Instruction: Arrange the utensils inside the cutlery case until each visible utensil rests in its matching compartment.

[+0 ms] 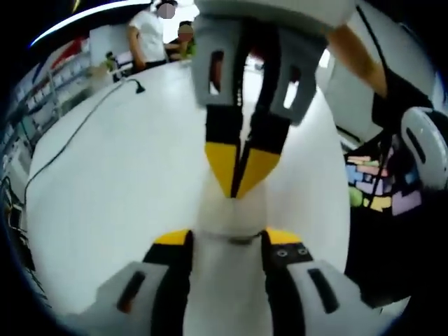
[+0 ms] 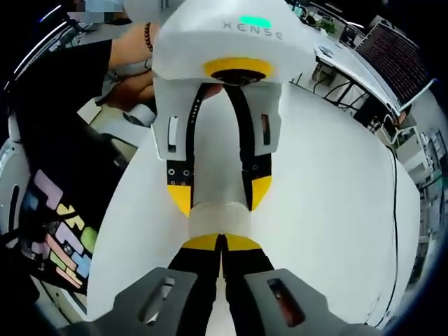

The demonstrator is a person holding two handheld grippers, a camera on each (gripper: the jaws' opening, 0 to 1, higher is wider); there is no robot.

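1. Left gripper view: a broad white counter [image 1: 119, 182] is seen spreading out under both tools, with a dark cable [image 1: 70, 140] trailing across its far side and two people [image 1: 148, 35] standing at its far edge.
2. The left tongs [image 1: 227, 238] and the right tongs [image 1: 239, 187] are held nose to nose above the counter, each pointed straight at the other along one shared line.
3. The left tongs are spread, and a small white object [image 1: 231, 217] is bracketed between their yellow tips and appears to be grasped there.
4. The right tongs are clenched, yellow tips pressed together into a point that is brought up to the white object's far side, touching it or just beside it.
5. The white object thus lies directly between the two tools, nearer the left one. Whether it is a utensil or part of the cutlery case cannot be told, nor can its long axis be made out.
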